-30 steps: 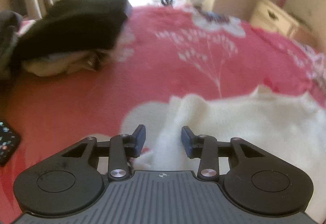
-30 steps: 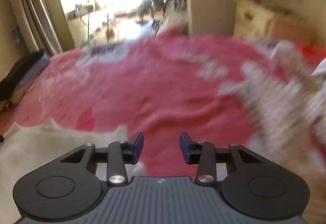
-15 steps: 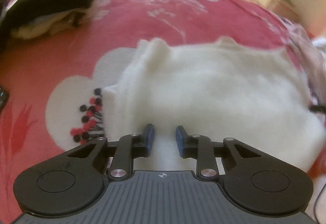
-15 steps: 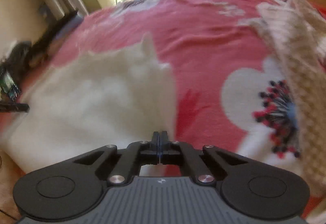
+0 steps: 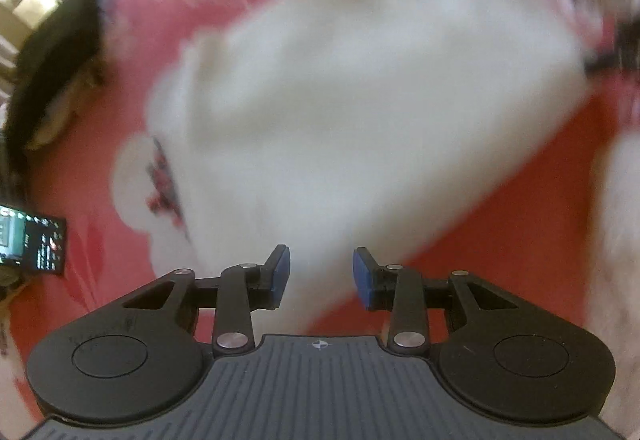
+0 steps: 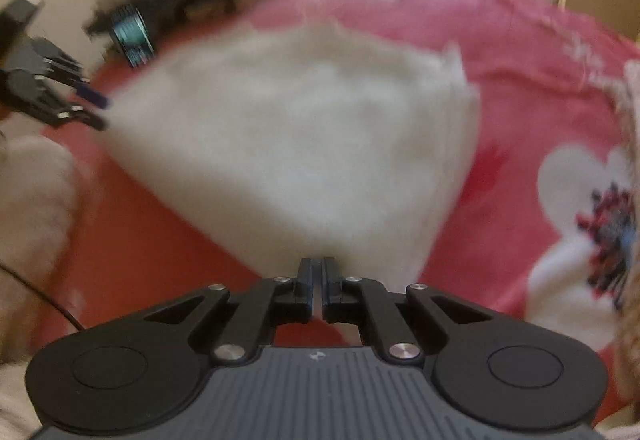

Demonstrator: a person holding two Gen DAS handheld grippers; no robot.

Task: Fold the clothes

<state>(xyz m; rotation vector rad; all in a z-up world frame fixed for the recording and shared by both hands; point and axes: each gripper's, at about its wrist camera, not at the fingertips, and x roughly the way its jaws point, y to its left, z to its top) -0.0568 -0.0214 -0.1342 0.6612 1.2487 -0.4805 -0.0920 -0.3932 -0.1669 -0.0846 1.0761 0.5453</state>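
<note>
A white fluffy garment (image 5: 360, 112) lies spread on the pink flowered bedspread (image 5: 520, 240), blurred by motion in both views. My left gripper (image 5: 320, 274) is open, its blue pads apart, with a near corner of the garment lying between them. My right gripper (image 6: 318, 274) is shut on the garment (image 6: 300, 144) at its near corner, and the cloth fans out ahead of it. The left gripper (image 6: 76, 104) also shows at the left edge of the right wrist view, by the garment's far side. The right gripper (image 5: 616, 52) appears as a dark blur in the left wrist view.
A pile of black and cream clothes (image 5: 60, 60) sits at the bed's left side. A lit phone (image 5: 32, 240) lies near it on the bedspread. Another pale fluffy cloth (image 6: 36, 208) lies close to me. A beige wall and curtains stand beyond the bed.
My left gripper has opened wider and both views have swung, with the garment now blurred. The right gripper stays shut on the garment's corner, and more of the cloth is seen ahead of it.
</note>
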